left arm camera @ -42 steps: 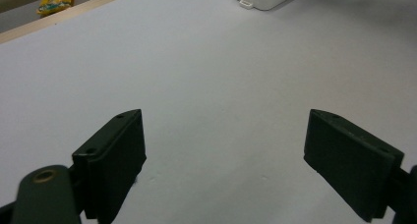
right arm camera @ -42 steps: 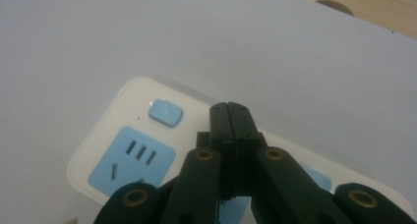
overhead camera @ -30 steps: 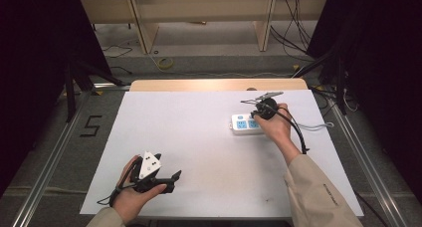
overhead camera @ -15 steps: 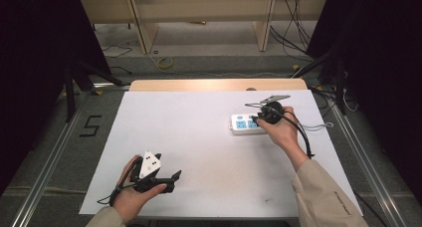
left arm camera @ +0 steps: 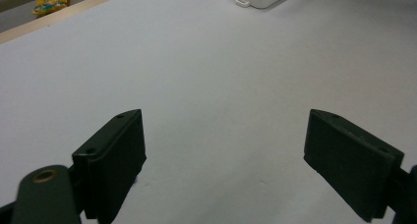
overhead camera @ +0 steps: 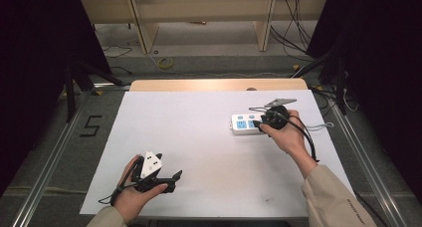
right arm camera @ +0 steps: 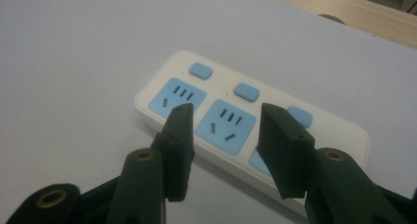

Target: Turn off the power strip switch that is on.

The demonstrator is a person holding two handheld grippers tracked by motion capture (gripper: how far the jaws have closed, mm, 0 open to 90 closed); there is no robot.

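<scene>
Power strip (overhead camera: 247,124) on table (overhead camera: 199,137), right of centre, long axis left-right. Left tongs (overhead camera: 166,179) far from strip, near front-left table edge, jaws wide apart, empty. Right tongs (right arm camera: 223,135) poised over strip's middle socket (right arm camera: 226,123), jaws partly open, nothing gripped. Right gripper view shows blue switches (right arm camera: 246,92); high view too small

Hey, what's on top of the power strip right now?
The right gripper hovers over the power strip, nothing plugged into the visible blue sockets. It hides the third socket.
</scene>
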